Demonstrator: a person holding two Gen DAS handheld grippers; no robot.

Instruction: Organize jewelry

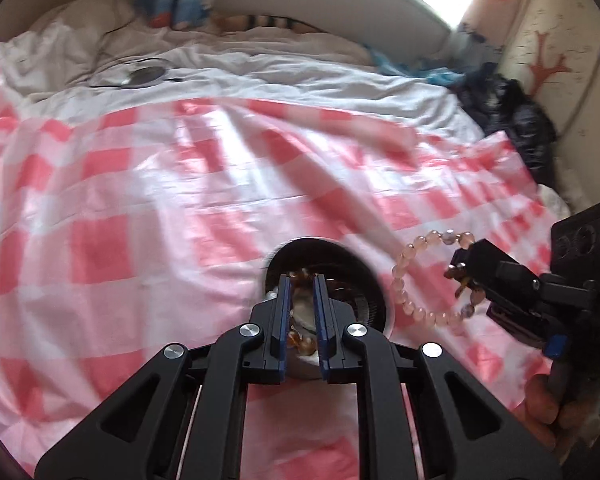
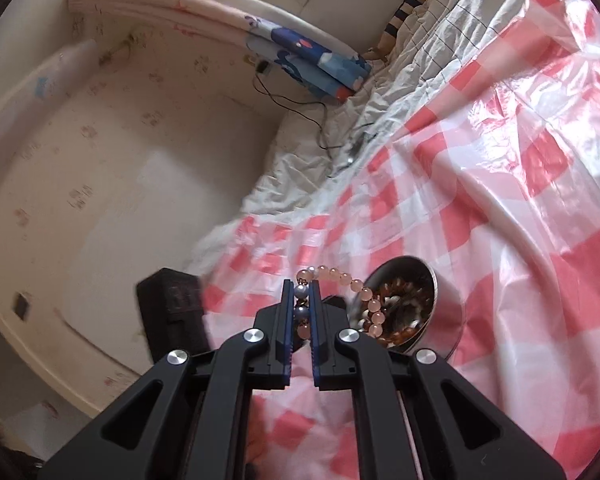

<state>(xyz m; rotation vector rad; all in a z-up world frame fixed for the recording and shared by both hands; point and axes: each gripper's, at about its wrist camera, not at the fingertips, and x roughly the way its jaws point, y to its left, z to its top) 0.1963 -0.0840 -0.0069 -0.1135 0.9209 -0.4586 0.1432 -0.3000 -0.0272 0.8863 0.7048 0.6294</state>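
The pink bead bracelet [image 2: 342,280] hangs in the air from the right gripper [image 2: 301,286], whose blue-padded fingers [image 2: 286,312] are pinched nearly together on a short run of its beads, including two grey-blue ones, while the rest of the loop droops free to the side, just above and beside the rim of the round metal dish [image 1: 374,300]. That dish sits on the pink-and-white checked plastic cloth [image 1: 140,208] and already holds a heap of brown and white beaded pieces [image 2: 400,312]. The left gripper [image 1: 302,280] is at the dish, its fingers drawn close together over the contents; it seems to be nipping something pale inside or the near wall, but which of these I cannot tell. The chief risk, as I judge it, is the narrow hold: round, smooth beads can roll out from between flat pads, and a swing of the loose loop would help them do so, dropping the bracelet onto the cloth and not into the dish. The hanging loop might also catch the dish's rim or the left gripper's fingers. The cloth looks slick and lies over soft bedding [image 1: 260,64], so the dish could tilt or slide if the left gripper tugs it, spilling what is already gathered.
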